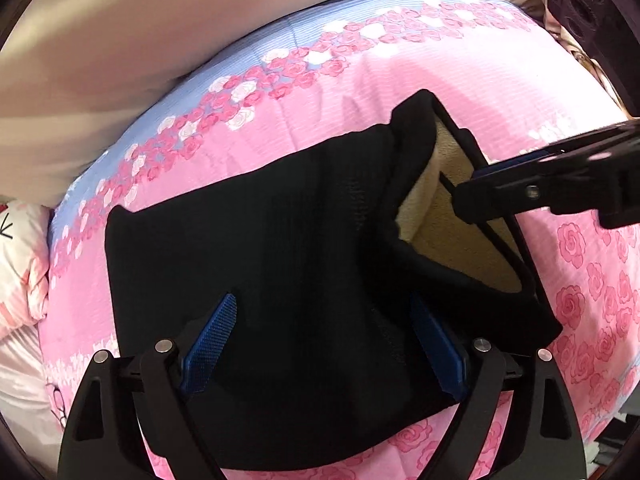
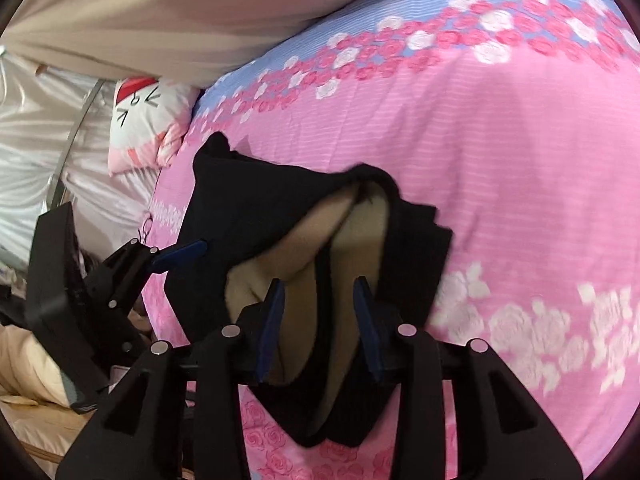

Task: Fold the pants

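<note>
The black pants [image 1: 280, 240] with a tan fleece lining [image 1: 452, 216] lie folded in a thick bundle on the pink rose bedspread [image 1: 400, 92]. My left gripper [image 1: 324, 308] stands wide open over the bundle's near edge, blue pads on either side of the black cloth. My right gripper [image 2: 320, 292] is open at the waist opening, straddling the black waistband with the tan lining [image 2: 360, 236] between its fingers. In the left wrist view the right gripper [image 1: 468, 192] reaches in from the right to the waistband. In the right wrist view the left gripper [image 2: 188, 252] touches the pants' [image 2: 256, 216] left edge.
A beige curtain or wall [image 1: 100, 60] runs along the far side of the bed. A white and pink cartoon pillow [image 2: 148, 120] lies at the bed's left end, next to shiny white fabric [image 2: 36, 148]. Beige bedding [image 2: 28, 376] sits low at left.
</note>
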Demonstrator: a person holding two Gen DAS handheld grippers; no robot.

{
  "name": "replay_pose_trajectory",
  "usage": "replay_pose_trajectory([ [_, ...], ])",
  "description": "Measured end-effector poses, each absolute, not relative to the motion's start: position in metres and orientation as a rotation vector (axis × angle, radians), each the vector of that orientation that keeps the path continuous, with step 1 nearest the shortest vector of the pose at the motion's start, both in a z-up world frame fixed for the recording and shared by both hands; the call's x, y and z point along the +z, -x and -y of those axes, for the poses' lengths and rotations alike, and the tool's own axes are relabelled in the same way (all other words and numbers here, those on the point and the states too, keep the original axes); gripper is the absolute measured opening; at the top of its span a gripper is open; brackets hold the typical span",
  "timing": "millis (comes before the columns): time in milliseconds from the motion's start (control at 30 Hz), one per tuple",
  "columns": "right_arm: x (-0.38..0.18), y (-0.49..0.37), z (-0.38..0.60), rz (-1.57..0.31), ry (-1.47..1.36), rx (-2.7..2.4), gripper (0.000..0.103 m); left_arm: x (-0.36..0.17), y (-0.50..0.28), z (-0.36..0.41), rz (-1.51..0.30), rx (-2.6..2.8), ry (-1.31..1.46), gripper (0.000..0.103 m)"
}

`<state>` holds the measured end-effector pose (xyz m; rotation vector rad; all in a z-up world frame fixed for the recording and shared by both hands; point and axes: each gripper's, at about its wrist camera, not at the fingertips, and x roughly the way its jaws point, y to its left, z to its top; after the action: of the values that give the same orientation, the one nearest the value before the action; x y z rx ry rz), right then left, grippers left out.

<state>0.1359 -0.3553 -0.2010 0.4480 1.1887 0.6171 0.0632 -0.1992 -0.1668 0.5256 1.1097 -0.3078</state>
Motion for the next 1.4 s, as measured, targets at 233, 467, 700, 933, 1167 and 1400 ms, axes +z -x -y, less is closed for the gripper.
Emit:
replay_pose_trajectory([
  [233, -0.211, -0.148, 0.363, -1.186, -0.547, 0.748, 0.037, -0.162, -0.072, 0.180, -1.117, -0.251, -0.500, 0.088],
  [467, -0.217, -0.137, 0.367, -1.187, -0.536, 0.812, 0.036, -0.150, -0.093, 0.154, -1.083, -0.136, -0.439, 0.088],
  [700, -0.216, -0.131, 0.359, -1.196, -0.415, 0.950, 0.035, -0.137, -0.104, 0.141, -1.062, -0.114, -0.413, 0.088],
  [933, -0.214, -0.139, 0.343, -1.201, -0.268, 1.003, 0.036, -0.133, -0.117, 0.128, -1.055, -0.082, -0.397, 0.088],
  [1167, -0.207, -0.165, 0.319, -1.109, -0.189, 0.904, 0.035, -0.129, -0.104, 0.134, -1.039, -0.117, -0.418, 0.087],
  [1400, -0.200, -0.134, 0.357, -1.051, -0.351, 0.834, 0.014, -0.121, -0.096, 0.135, -1.040, -0.157, -0.392, 0.086],
])
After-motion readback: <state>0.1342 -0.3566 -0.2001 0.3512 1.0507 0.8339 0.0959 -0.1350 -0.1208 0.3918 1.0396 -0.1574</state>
